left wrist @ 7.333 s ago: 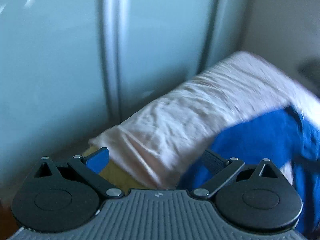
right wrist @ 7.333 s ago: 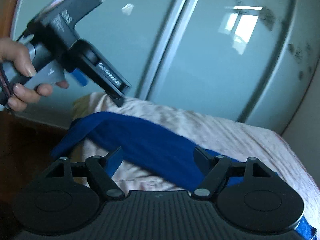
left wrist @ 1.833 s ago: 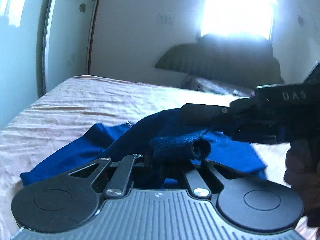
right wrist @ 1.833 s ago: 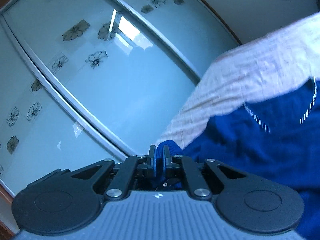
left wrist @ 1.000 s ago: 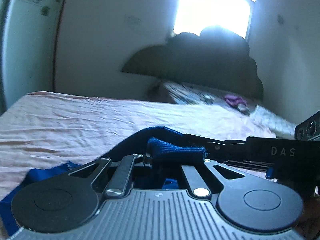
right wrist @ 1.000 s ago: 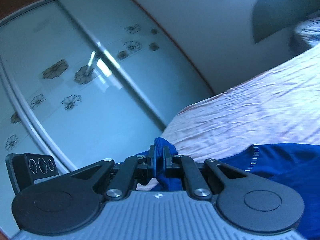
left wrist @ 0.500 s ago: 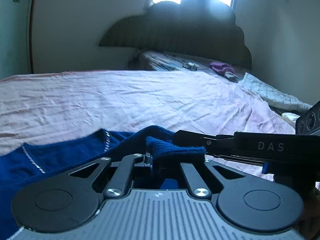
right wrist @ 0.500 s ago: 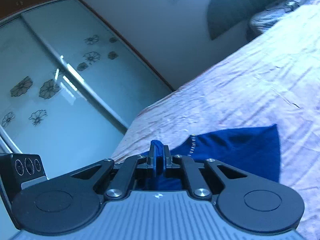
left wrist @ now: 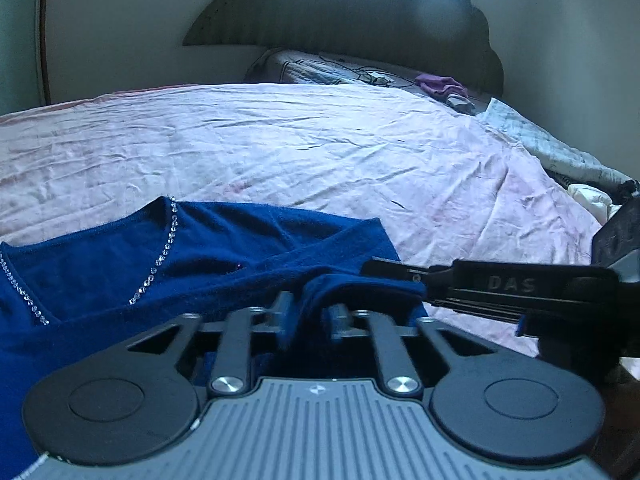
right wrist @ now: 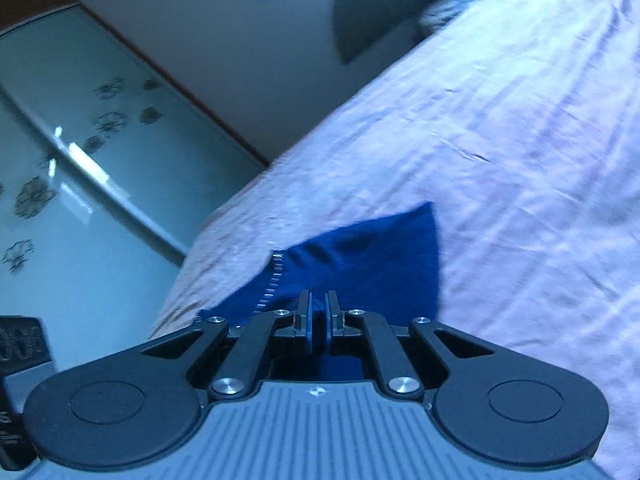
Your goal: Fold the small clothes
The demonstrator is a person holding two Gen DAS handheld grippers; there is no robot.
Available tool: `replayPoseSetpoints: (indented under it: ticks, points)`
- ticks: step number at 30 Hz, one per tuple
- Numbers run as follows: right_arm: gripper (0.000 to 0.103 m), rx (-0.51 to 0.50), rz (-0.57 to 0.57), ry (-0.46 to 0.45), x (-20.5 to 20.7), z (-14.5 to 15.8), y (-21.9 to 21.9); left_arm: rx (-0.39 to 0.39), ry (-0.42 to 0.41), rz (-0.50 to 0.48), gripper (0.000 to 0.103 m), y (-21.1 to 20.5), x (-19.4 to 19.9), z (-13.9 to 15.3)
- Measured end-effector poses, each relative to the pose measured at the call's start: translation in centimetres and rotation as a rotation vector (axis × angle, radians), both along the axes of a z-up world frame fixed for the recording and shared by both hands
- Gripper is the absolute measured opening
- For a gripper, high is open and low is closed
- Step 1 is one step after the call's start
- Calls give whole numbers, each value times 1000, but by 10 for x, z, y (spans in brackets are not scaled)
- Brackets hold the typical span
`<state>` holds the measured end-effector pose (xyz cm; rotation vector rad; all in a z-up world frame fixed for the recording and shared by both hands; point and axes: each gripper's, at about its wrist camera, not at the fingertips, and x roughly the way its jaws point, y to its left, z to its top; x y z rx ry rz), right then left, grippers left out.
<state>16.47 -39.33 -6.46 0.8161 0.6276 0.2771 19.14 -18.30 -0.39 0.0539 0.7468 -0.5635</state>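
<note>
Pink bedsheet under blue sweater, neckline leftward

— What sort of place is this?
— A bedroom in a home. A wide bed under a creased pink sheet fills the room, a dark scalloped headboard at its far edge.
— Anything else?
— A patterned pillow with a purple cloth lies against the headboard, and sliding wardrobe doors of frosted glass with flower motifs stand along the bed's side edge.
</note>
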Motion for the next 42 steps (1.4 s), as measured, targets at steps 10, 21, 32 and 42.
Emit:
replayPoseSetpoints:
  ticks: [10,21,32,42]
  points:
    - [8,-54,-93,61,-11,-9,-11,103,-174,10,80,49,-50,31]
    - [74,74,7,-40,-50,16,11,146,-184,155,82,174,-99,25]
    - [73,239,152,17,-55,10,58,84,-184,219,85,188,-74,27]
    - [31,198,-140,108,-1,-19,37,183,-140,205,86,167,-58,-1]
